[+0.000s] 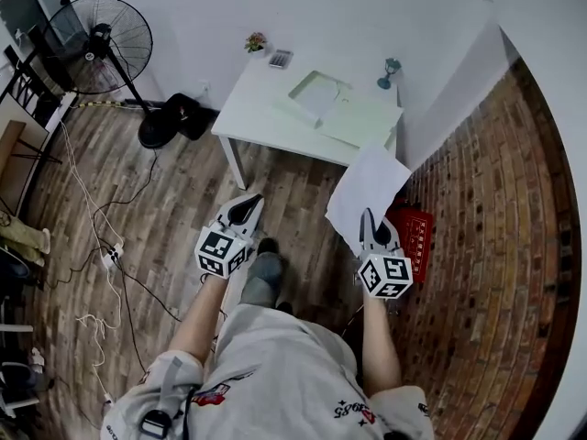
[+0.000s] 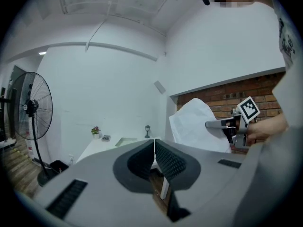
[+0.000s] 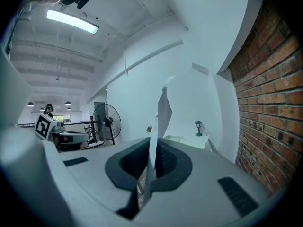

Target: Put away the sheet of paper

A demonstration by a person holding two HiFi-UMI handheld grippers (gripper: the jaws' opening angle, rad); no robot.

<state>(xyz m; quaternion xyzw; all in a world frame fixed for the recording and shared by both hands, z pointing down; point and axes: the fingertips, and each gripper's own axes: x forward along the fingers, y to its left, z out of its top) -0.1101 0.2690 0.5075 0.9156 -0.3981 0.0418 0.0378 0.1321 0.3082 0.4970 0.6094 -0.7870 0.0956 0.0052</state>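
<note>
Right gripper (image 3: 152, 148) sat nearest my lens, its jaws pressed together on the lower edge of the paper (image 3: 164, 109). From that camera I saw the sheet almost edge-on, rising from between the pads and curling a little at the top. From the head view it fanned out ahead of the jaws, wide and white, in the air above the floor.

Just to the right of that claw and lower down, a red crate (image 1: 416, 231) stood on the floor against the brick wall (image 1: 495, 209), one corner tucked under the sheet.

Off to the claw's left and well apart from it, the left gripper (image 1: 250, 202) pointed the same way. Its jaws were together with nothing between them; only a table leg showed past the tips.

Ahead of both claws stood the white table (image 1: 261, 108), its near right corner close to the paper's far edge. On it I could make out a pale green sheet (image 1: 362, 122), a shallow tray (image 1: 316, 90), a small lamp (image 1: 392, 70), a potted plant (image 1: 255, 41) and a small dark keypad (image 1: 281, 59).

Farther ahead and to the left, a standing fan (image 1: 101, 39) rose from the wooden floor (image 1: 174, 209).
</note>
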